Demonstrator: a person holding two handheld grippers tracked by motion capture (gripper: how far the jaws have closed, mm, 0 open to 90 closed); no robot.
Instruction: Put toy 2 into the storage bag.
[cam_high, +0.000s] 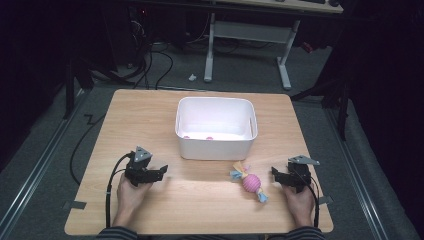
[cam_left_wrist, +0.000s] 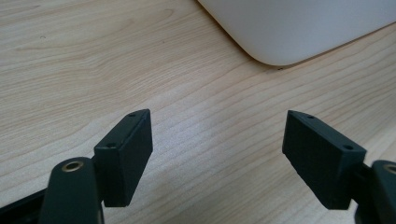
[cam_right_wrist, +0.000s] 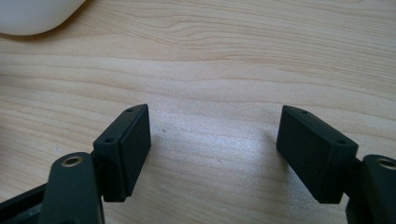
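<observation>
Both grippers, left (cam_high: 161, 171) and right (cam_high: 274, 172), were held wide open and empty; the pink toy (cam_high: 251, 182) beside the white bin (cam_high: 216, 146) awaited grasping, presumably by the right.

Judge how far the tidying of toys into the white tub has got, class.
Done: pink things already lie inside the white tub, too small to name. In hand: nothing; the left gripper and right gripper both stand open over bare table. Left: the pink ball toy with blue ends lies on the wood beside the right gripper.
</observation>
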